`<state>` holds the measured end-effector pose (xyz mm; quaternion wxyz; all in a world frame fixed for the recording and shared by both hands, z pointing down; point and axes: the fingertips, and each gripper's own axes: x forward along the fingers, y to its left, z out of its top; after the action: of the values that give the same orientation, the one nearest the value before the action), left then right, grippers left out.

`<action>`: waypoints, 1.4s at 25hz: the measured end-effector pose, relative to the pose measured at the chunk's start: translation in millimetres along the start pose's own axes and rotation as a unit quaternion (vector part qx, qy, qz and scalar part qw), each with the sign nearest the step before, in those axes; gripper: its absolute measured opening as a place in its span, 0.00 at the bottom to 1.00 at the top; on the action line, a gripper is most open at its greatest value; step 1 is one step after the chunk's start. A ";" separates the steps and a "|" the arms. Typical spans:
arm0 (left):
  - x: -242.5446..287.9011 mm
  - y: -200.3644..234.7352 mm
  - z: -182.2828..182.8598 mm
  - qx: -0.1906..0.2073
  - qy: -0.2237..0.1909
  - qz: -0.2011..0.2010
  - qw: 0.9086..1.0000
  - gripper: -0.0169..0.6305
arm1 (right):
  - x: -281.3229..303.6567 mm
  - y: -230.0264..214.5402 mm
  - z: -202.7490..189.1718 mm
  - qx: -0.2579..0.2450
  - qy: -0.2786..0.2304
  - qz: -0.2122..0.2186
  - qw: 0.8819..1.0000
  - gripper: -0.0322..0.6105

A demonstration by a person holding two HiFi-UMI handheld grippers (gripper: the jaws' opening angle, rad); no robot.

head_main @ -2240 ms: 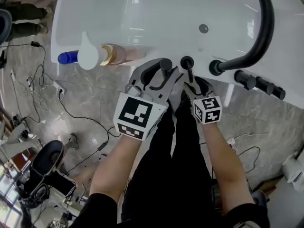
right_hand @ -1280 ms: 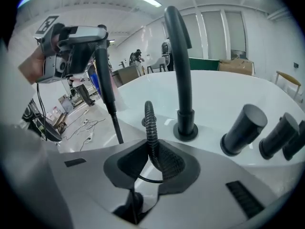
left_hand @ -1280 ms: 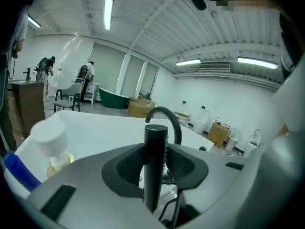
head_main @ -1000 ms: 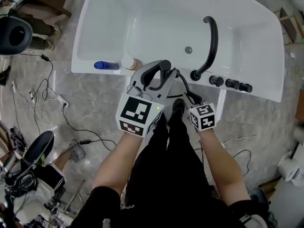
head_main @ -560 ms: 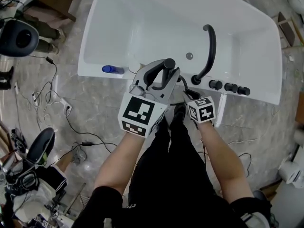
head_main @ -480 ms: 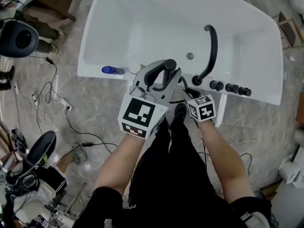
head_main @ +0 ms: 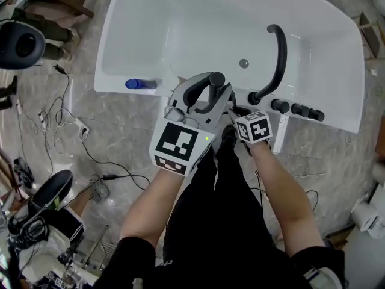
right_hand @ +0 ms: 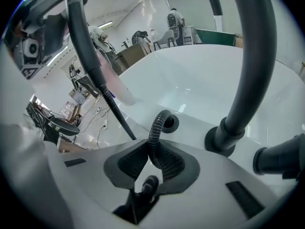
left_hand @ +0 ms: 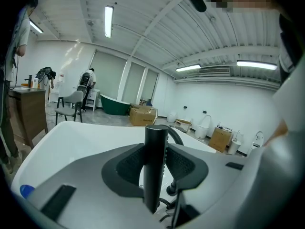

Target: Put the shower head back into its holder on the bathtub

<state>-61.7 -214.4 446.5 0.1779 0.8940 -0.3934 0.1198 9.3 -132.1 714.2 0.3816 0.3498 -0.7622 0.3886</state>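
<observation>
The black stick-shaped shower head (head_main: 215, 82) (left_hand: 155, 161) stands upright over the near rim of the white bathtub (head_main: 150, 29), with my left gripper (head_main: 207, 94) (left_hand: 156, 168) shut on it. Its ribbed black hose (right_hand: 156, 136) rises out of the round black holder (right_hand: 171, 123) on the rim. My right gripper (head_main: 232, 109) (right_hand: 153, 165) is shut on that hose just above the holder. Further up, the hose (right_hand: 97, 73) runs toward the left gripper. In the head view the grippers hide the holder.
A curved black spout (head_main: 278, 56) (right_hand: 248, 66) and black knobs (head_main: 299, 110) (right_hand: 279, 159) stand on the rim to the right. A blue bottle (head_main: 139, 83) lies at the left of the rim. The drain (head_main: 243, 63) is in the tub floor. Cables (head_main: 72, 125) trail over the marble floor.
My right gripper has gone forward and down toward the tub rim with the hose, closer to the left gripper. The left gripper has kept its hold and place.
</observation>
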 end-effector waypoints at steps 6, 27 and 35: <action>0.6 12.6 11.1 -0.001 -0.005 0.002 1.000 0.25 | 5.3 -6.3 -16.6 0.039 0.025 0.002 0.999 0.16; 30.6 1.4 -57.1 0.007 -0.003 -0.018 1.000 0.25 | 17.0 -22.2 -63.5 0.001 -0.097 -0.006 0.995 0.40; 65.0 12.7 -118.5 0.011 0.021 -0.031 0.999 0.25 | 99.7 -87.6 -115.5 -0.002 -0.092 -0.058 0.994 0.41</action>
<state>-37.0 -216.5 580.0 0.1801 0.9050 -0.3602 0.1367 71.5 -96.1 874.7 0.3324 0.4269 -0.7735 0.3301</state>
